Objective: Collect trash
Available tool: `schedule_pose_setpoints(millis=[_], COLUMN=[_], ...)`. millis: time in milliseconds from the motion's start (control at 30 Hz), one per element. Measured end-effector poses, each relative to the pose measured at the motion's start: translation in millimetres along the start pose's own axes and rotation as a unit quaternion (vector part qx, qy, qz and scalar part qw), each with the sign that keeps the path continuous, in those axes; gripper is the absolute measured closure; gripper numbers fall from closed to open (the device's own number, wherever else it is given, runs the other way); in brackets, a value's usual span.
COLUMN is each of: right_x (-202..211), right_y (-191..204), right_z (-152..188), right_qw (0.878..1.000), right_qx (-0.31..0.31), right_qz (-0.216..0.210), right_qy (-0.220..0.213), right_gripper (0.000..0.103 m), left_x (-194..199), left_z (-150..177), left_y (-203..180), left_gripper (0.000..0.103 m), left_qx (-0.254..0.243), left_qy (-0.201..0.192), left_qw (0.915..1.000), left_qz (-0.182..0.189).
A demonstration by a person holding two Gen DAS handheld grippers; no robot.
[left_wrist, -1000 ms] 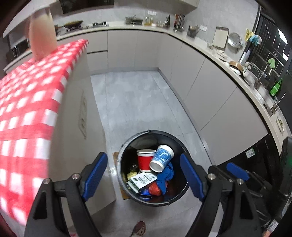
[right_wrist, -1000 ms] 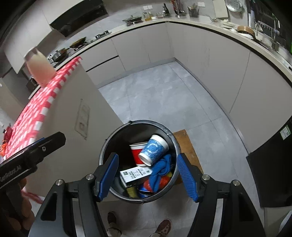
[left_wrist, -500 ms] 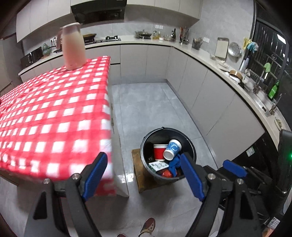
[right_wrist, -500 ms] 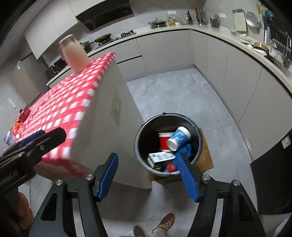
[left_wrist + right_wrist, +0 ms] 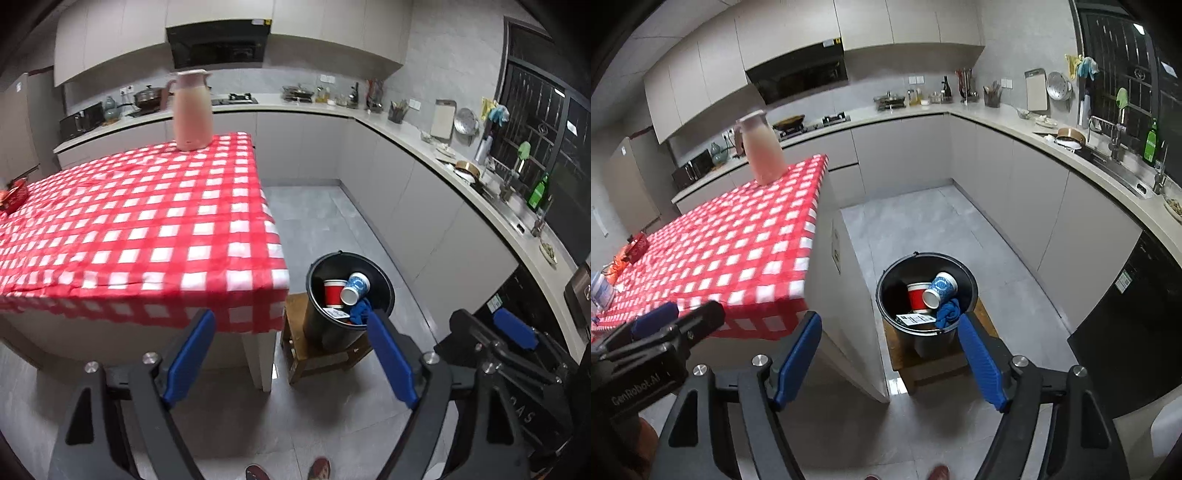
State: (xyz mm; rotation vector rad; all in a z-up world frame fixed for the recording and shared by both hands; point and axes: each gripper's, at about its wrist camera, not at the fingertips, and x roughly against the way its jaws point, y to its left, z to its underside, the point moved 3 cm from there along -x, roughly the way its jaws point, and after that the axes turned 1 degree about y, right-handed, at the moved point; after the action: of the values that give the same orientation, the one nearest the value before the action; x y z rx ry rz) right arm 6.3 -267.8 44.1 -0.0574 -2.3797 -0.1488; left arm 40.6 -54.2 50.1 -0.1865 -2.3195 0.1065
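Note:
A black bucket (image 5: 325, 332) (image 5: 886, 295) stands on a low wooden stool (image 5: 317, 356) (image 5: 923, 363) beside the table. Inside it lie a red cup (image 5: 333, 292) (image 5: 916, 295), a blue patterned cup (image 5: 355, 288) (image 5: 940, 288), a blue cloth (image 5: 360, 310) (image 5: 948, 312) and a printed carton (image 5: 913, 319). My left gripper (image 5: 291, 354) hangs well above and short of the bucket, its jaws opening with nothing between them. My right gripper (image 5: 888, 360) is likewise raised, its jaws opening and empty. Red trash (image 5: 635, 249) lies at the table's far left.
The table has a red checked cloth (image 5: 147, 229) (image 5: 738, 243) with a pink jug (image 5: 192, 110) (image 5: 761, 151) at its far end. A grey counter (image 5: 461, 177) with cabinets runs along the back and right. Grey floor (image 5: 923, 225) lies between. A person's shoes (image 5: 317, 470) show below.
Both grippers have pulled up and back from right over the bucket, so the bucket looks smaller and the tabletop has come into view. Both pairs of jaws stand a little wider.

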Motion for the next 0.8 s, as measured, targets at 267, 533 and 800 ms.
schedule_pose_setpoints(millis=[267,533,800], right_x=[16,21,22], right_y=[-3,-24,-34], right_z=[3,3,4], right_qw=[1.000,0.999,0.999], right_qx=[0.015,0.020,0.022], right_qz=[-0.014,-0.026,-0.035], right_qy=[-0.005,-0.005,-0.002], right_gripper=[0.022,0.022,0.022], left_x=[16,19,24], left_z=[10,27,31], left_y=[-13,-31,-44], left_gripper=[0.014,0.014,0.014], left_qx=[0.028,0.045,0.042], left_qy=[-0.022,-0.022,-0.023], left_qw=[0.9991,0.9980,0.9976], left_qz=[-0.023,-0.039,-0.051])
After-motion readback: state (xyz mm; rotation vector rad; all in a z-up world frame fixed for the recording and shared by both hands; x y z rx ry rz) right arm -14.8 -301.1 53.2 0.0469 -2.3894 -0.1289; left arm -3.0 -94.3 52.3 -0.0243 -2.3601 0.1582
